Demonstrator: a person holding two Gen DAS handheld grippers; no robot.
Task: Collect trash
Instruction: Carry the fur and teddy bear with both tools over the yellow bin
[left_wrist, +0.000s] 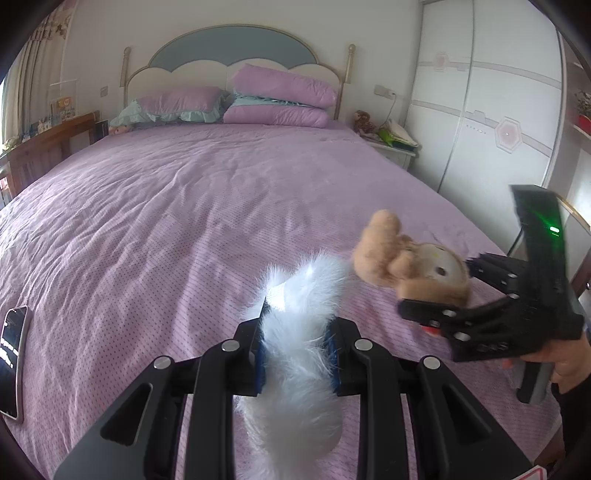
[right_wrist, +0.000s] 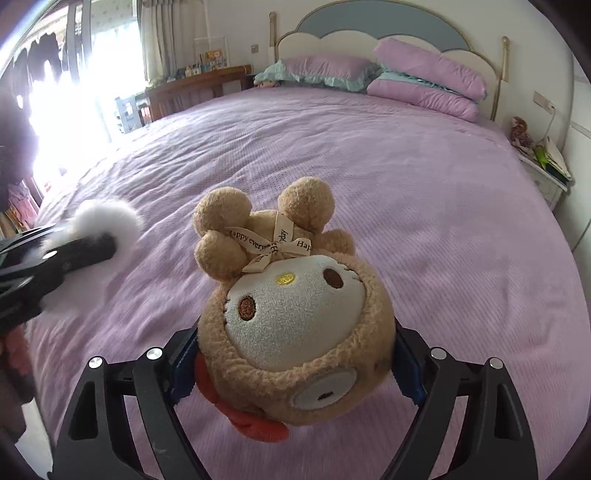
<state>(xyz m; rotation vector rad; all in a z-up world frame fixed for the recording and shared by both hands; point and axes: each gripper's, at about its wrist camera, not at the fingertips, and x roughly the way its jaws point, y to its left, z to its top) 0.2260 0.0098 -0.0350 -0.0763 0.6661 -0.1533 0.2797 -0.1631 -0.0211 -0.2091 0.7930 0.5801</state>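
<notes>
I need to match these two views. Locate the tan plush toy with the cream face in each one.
Left wrist view: tan plush toy with the cream face sits right of centre, clamped in the right gripper.
Right wrist view: it fills the lower centre.
Shared landmark: the blue and white scalloped headboard.

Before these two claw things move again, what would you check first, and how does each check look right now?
1. Left gripper has its item: ok, jaws closed on the white fluffy toy.
2. Right gripper has its item: ok, jaws squeeze the tan plush doll at both sides.
3. Both items lifted off the purple bedspread: cannot tell.
4. Grippers apart from each other: ok, a gap shows between them.
5. Phone at the bed's left edge out of the way: ok, it lies far from both.
6. A bin or bag for drop-off: cannot tell, none in view.
</notes>
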